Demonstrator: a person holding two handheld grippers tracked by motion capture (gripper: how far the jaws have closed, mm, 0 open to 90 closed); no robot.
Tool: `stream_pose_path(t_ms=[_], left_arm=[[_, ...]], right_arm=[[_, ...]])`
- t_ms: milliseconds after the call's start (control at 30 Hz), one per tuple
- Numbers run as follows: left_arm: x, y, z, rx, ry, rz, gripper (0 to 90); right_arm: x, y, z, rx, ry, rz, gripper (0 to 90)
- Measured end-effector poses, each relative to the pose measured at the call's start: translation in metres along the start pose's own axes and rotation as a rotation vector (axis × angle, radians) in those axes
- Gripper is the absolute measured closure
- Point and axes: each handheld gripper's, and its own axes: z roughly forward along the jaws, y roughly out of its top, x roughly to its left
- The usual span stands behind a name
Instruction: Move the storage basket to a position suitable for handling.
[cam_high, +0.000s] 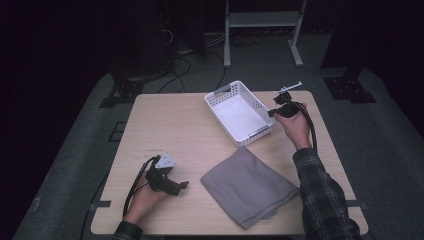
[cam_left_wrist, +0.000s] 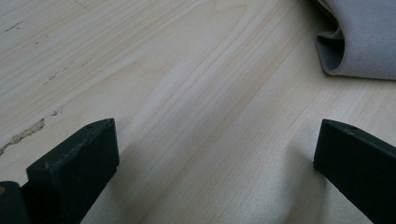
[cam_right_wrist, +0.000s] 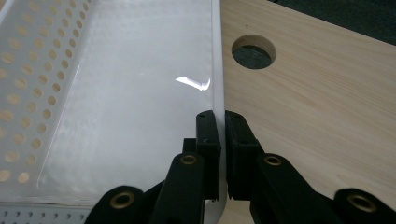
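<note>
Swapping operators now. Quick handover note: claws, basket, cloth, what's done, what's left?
Right claw: shut on the white basket's right-hand wall, one jaw inside, one outside; basket empty, at the table's far right.
Left claw: open, low over bare wood, holding nothing.
Folded grey cloth: flat at the near edge, just ahead of the left claw, untouched.
Done: basket gripped.
Left, probably: grasp the cloth and put it in the basket.
</note>
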Motion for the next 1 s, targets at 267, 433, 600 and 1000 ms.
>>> stream_pose_path(t_ms=[267,433,600,1000], left_arm=[[0.000,0.000,0.000,0.000,0.000,0.000,0.0],[0.000,0.000,0.000,0.000,0.000,-0.001,0.0],[0.000,0.000,0.000,-0.001,0.001,-0.001,0.0],[0.000,0.000,0.000,-0.001,0.001,-0.002,0.0]], right_arm=[[-0.015,-0.015,-0.008,0.000,-0.012,0.039,84.5],[-0.028,-0.027,-0.017,0.001,-0.019,0.054,84.5],[-0.036,-0.038,-0.024,0.000,-0.026,0.060,84.4],[-0.053,-0.065,-0.041,0.006,-0.022,0.088,84.4]])
